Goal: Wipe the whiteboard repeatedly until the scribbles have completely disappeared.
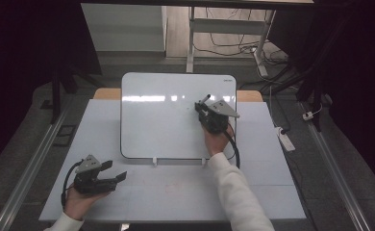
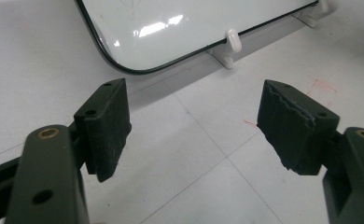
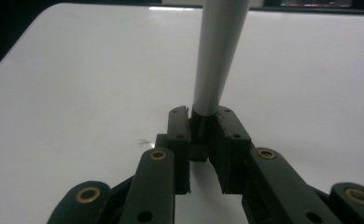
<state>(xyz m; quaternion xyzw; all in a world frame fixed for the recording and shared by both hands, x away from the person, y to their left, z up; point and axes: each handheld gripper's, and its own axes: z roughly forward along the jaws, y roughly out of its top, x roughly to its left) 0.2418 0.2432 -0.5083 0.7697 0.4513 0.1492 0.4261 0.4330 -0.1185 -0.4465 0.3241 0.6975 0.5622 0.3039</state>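
Note:
A white whiteboard [image 1: 166,115] with a dark rim leans on small white feet at the middle of the table. My right gripper [image 1: 202,111] is over the board's right part, shut on a grey marker [image 3: 217,51] whose dark tip end sits between the jaws. In the right gripper view the marker's barrel runs up and away over the whiteboard [image 3: 77,84], and a faint mark lies on the board just left of the jaws. My left gripper [image 1: 112,171] rests at the table's front left, jaws wide open with nothing between them. It faces the board's lower left corner [image 2: 124,65].
The pale table top [image 1: 176,192] has faint red smudges [image 2: 322,86] in front of the board's white feet [image 2: 231,42]. Behind the table stand a desk frame and cables on the floor [image 1: 233,45]. A power strip [image 1: 286,139] lies on the floor to the right.

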